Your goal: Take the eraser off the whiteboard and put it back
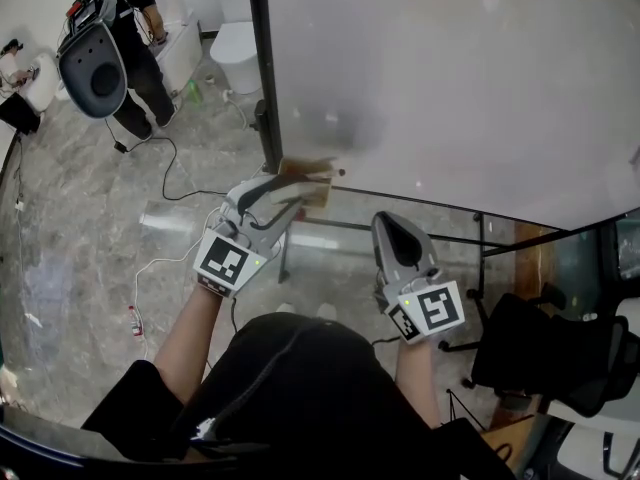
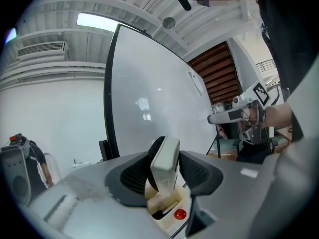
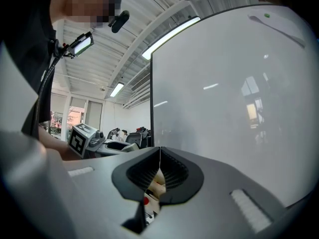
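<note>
The left gripper (image 1: 287,195) is clenched on a rectangular block eraser (image 2: 166,162). The eraser's pale upper part stands upright between the two black ribbed pads (image 2: 135,176), which press on its sides. In the head view the eraser shows tan. There it sits at the lower left corner of the large white whiteboard (image 1: 450,88), just beside the board's black vertical frame edge (image 1: 262,68). No view shows whether the eraser touches the board surface.

The right gripper (image 3: 159,157) is closed with its jaws together and nothing between them. It is level, near the lower edge of the whiteboard, to the right of the left gripper and apart from it.

On the grey marbled floor (image 1: 80,228) lie white and black cables (image 1: 165,173). A black office chair (image 1: 545,353) stands at the right. A person in dark clothing (image 1: 135,38) stands at the upper left, well apart.
</note>
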Tool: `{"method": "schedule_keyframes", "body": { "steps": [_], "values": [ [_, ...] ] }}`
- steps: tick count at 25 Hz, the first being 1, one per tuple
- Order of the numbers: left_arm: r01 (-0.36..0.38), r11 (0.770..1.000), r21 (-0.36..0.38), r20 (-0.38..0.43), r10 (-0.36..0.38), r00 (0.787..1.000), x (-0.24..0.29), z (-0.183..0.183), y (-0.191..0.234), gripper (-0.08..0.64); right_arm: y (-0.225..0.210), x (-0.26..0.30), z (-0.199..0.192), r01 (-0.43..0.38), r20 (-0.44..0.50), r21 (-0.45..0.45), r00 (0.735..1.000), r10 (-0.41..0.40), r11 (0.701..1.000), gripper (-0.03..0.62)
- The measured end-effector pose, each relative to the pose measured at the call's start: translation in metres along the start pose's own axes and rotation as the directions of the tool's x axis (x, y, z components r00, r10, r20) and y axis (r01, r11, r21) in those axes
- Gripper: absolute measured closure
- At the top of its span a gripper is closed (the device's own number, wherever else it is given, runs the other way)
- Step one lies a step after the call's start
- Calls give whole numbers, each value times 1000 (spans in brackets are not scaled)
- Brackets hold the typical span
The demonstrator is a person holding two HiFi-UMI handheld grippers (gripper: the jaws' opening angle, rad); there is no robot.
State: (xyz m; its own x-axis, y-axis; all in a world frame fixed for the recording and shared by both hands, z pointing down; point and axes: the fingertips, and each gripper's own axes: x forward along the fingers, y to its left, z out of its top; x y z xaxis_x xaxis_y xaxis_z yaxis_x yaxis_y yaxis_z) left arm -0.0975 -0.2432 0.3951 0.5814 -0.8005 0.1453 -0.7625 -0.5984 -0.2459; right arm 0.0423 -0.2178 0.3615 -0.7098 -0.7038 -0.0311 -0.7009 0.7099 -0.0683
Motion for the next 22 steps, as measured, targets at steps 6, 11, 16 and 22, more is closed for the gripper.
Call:
{"method": "schedule_keyframes", "body": {
  "steps": [6,11,16,22],
  "values": [
    [-43,998,-46,45,45,998,-18,13,3,359,8,-1,4,-6,4,-7,1000,6,1000,581],
    [-63,992,-108,91,73,993,-33,22,4,359,14,-6,8,-6,6,-13,1000,6,1000,581],
    [-76,988,-132,115,91,989,-42,26,1,359,17,-11,7,-1,9,-14,1000,1,1000,581],
    [-90,975,-202,142,120,983,-61,30,1,360,25,-21,10,8,13,-16,1000,-8,1000,581]
  ]
}}
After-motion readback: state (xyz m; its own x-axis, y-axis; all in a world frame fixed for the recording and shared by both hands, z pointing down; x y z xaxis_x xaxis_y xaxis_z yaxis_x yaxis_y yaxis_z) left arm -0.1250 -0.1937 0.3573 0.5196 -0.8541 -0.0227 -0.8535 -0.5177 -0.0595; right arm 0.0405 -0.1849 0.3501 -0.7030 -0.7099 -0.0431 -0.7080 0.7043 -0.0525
